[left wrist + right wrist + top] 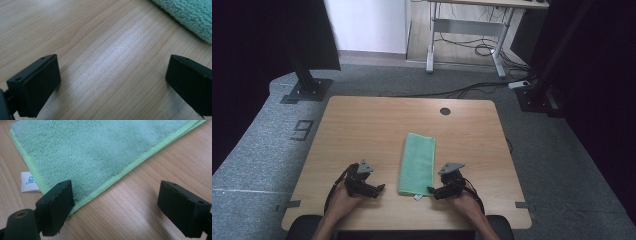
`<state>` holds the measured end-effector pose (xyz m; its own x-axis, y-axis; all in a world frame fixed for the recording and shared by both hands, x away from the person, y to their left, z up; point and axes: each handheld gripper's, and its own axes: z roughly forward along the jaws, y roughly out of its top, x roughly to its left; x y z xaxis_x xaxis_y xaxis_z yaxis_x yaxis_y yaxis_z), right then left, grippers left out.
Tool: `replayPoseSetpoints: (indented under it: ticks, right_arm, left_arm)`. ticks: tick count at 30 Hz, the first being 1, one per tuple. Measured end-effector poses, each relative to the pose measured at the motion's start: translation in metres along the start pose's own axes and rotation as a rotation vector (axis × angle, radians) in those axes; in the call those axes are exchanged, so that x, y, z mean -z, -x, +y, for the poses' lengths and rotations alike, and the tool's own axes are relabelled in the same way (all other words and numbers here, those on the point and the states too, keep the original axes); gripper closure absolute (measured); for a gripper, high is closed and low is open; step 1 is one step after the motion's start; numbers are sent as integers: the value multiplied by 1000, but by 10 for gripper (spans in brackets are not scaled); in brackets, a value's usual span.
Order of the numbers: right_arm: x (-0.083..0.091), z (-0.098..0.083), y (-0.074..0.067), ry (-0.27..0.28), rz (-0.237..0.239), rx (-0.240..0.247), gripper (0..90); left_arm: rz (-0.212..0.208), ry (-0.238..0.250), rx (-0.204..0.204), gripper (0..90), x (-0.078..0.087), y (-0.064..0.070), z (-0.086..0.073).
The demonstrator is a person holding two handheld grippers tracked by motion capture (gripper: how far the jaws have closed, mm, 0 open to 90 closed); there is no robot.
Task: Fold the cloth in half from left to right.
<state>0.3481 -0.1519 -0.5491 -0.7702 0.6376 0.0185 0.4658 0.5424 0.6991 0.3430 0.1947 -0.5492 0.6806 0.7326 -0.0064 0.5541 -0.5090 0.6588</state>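
While both forearms rest at the near edge of the table point(362, 120), the two grippers sit low over the wood on either side of a folded green towel point(417, 162). On the person's left, the left gripper point(371, 189) stands with its jaws spread wide and nothing between them; in the left gripper view only bare wood grain lies between the pads, and the towel's fluffy edge point(190, 17) sits apart, up toward the far corner of that view. On the other side, the right gripper point(439, 191) is likewise released, its jaws wide apart. In the right gripper view one jaw sits over the stitched hem at the towel's near corner point(100, 150), just beside a small white care label point(29, 182) that sticks out from under the cloth, while the other jaw hangs over bare wood. Whether that jaw touches the hem cannot be told.

Farther out, the towel lies as a long narrow strip running away from the person, flat and neatly folded, near the middle of the table. Beyond it, a round cable hole point(445, 111) marks the far edge.

The step in hand looks like the approach to the near corners. The next move probably calls for the right gripper to slip one jaw under the hem and pinch it, and for the left gripper to close in on the opposite corner.
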Motion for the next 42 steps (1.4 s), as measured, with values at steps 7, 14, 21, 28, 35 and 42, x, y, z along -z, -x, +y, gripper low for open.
replayPoseSetpoints:
  ticks: [7,14,21,28,35,42]
  right_arm:
    - [2,0,3,-12,-2,0,133]
    - [4,-2,7,-14,-6,-9,134]
    - [10,-1,10,14,-18,0,137]
    - [27,-11,31,41,-102,-42,113]
    - [33,-23,46,26,-154,-59,39]
    - [32,-32,55,10,-174,-75,10]
  left_arm:
    - [0,0,0,0,0,0,0]
    - [0,1,0,0,0,0,0]
    - [-1,0,1,0,0,0,0]
    - [4,0,8,0,-1,1,1]
    - [5,0,8,0,-1,1,2]
    - [-5,1,-3,0,-4,0,4]
